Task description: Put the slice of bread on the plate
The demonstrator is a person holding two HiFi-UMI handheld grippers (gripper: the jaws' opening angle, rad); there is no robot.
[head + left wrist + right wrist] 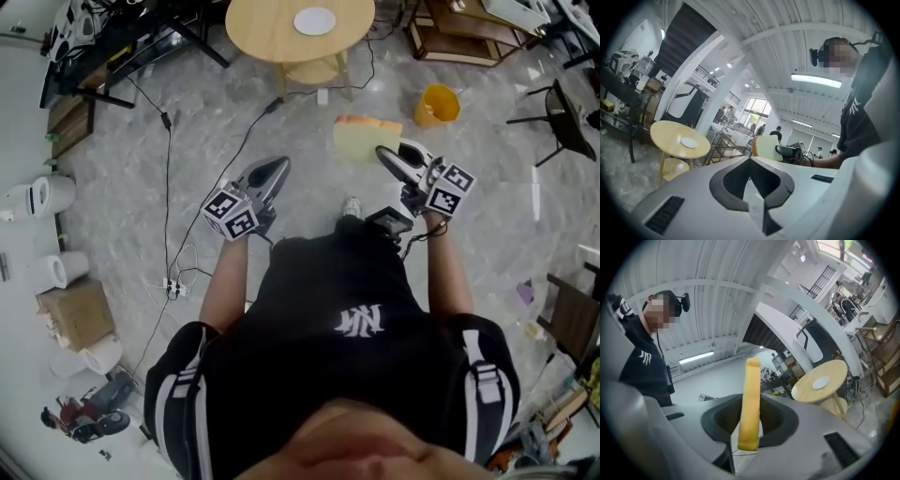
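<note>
At the lower left of the head view a cardboard box (73,312) sits on the pale marbled floor (141,141), and a black cable (169,187) runs down the frame beside it. Just left of centre is the left gripper (278,165). Its own view shows the jaw tips drawn together with nothing caught between them. At the top centre stands a round wooden table (258,33), with the white plate (314,21) lying bare on its top. Below the table and a little right of centre, the slice of bread (361,139) hangs over the floor, well apart from the plate. It is held by the right gripper (384,152), whose jaws stand only a little way apart and press on the slice's two flat faces. In the right gripper view the slice stands on edge, upright between the jaws, with its top rising clear above them. Further right, near the upper right of the head view, an orange bin (438,103) stands on the floor.
</note>
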